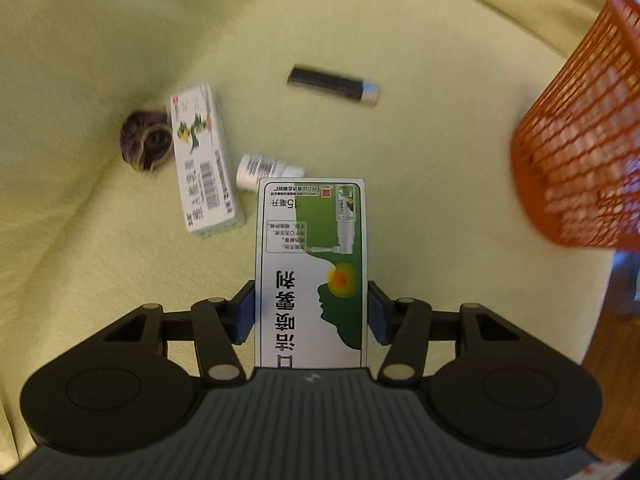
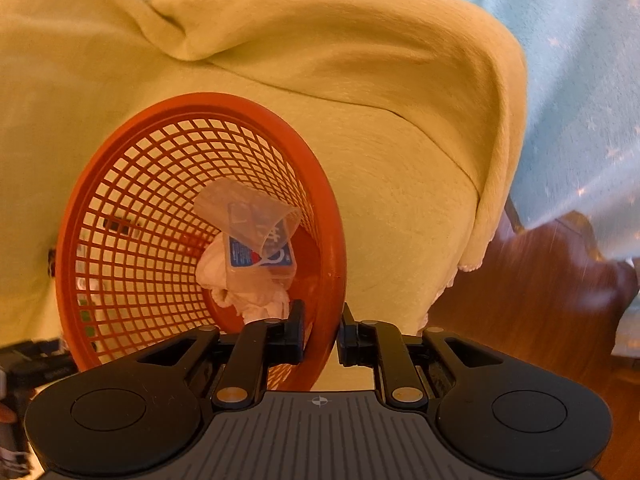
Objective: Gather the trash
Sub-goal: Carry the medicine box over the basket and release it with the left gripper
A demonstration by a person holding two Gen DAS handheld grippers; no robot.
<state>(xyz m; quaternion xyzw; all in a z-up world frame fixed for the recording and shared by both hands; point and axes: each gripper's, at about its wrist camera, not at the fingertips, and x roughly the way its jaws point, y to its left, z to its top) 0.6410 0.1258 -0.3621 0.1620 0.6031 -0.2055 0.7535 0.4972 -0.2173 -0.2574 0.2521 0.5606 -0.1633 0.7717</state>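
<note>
A: Left gripper (image 1: 311, 312), what's it doing?

B: Pinching the green-and-white spray box (image 1: 311, 272), one blue pad on each long side. Box sticks straight fwd from the jaws, print upside down to the cam.

A: Other trash?

B: All lying on the yellow-green blanket (image 1: 100, 20) ahead of that gripper. Small white bottle (image 1: 260, 170) on its side just past the far end of the held box, slightly left; can't tell if they touch. Further left, a second carton w/ green plant print (image 1: 204, 160), flat. Dark hair tie bundle (image 1: 146, 140) right against that carton's left edge. Black tube w/ silver cap (image 1: 334, 85) further fwd, well apart from the rest.

A: Basket?

B: Orange mesh basket (image 1: 580, 152) far right of the left gripper, blurred, off the blanket surface.

A: Right gripper (image 2: 322, 334)?

B: Clamped on the basket (image 2: 140, 200) rim, left finger inside, right finger outside. Basket tipped so the opening faces the cam.

A: Anything in it?

B: Crumpled white tissue (image 2: 240, 284) at the bottom, clear plastic wrapper w/ blue label (image 2: 260, 236) over it. Blanket drapes behind; wood floor (image 2: 540, 312) to the gripper's right.
</note>
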